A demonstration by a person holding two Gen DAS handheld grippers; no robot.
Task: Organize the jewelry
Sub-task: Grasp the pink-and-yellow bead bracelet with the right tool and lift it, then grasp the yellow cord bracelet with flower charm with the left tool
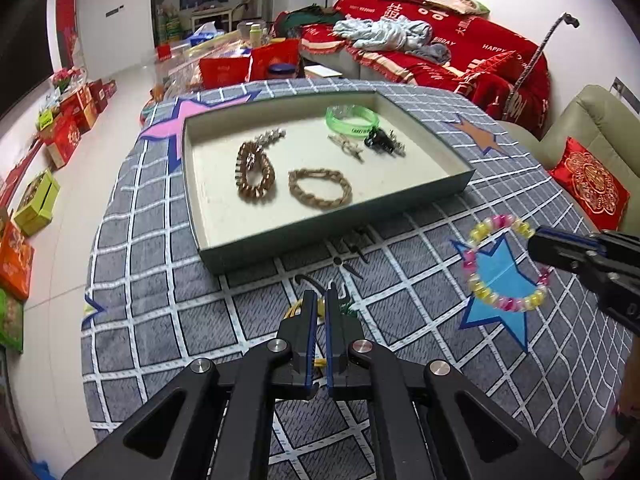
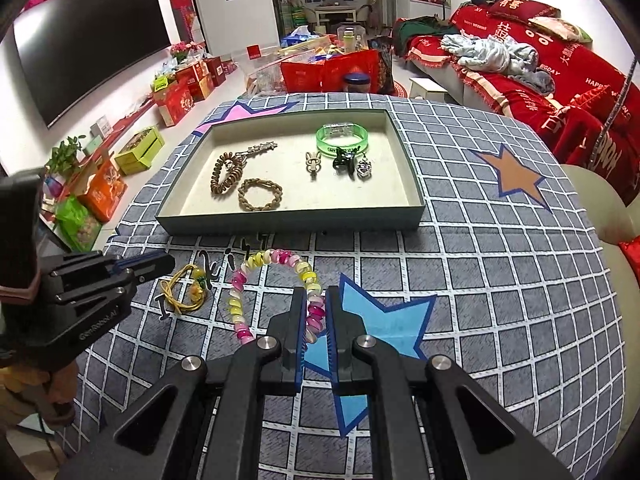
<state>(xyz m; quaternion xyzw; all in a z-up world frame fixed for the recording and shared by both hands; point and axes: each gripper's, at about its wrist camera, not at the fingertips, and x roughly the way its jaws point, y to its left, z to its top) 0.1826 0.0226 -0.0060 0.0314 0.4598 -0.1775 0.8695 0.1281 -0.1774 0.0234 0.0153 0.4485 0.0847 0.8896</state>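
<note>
A shallow tray [image 1: 336, 224] [image 2: 288, 222] on the checked cloth holds two brown chain bracelets [image 1: 320, 188] [image 2: 260, 194], a green bangle [image 1: 352, 120] [image 2: 342, 138], a black clip [image 1: 380, 140] and small charms. My right gripper [image 2: 316, 300] is shut on a pink and yellow bead bracelet [image 2: 272, 260] [image 1: 504, 264] and holds it in front of the tray. My left gripper [image 1: 319, 300] [image 2: 160, 266] is shut on a yellow cord bracelet [image 2: 188, 288], which shows only as yellow strands [image 1: 294, 310] beside its fingers in the left wrist view.
The round table's cloth [image 1: 200, 320] has star patches. A red sofa [image 1: 460, 48] stands behind it, a beige armchair with a red cushion [image 1: 588, 184] to the right. Boxes [image 1: 60, 128] line the floor at the left.
</note>
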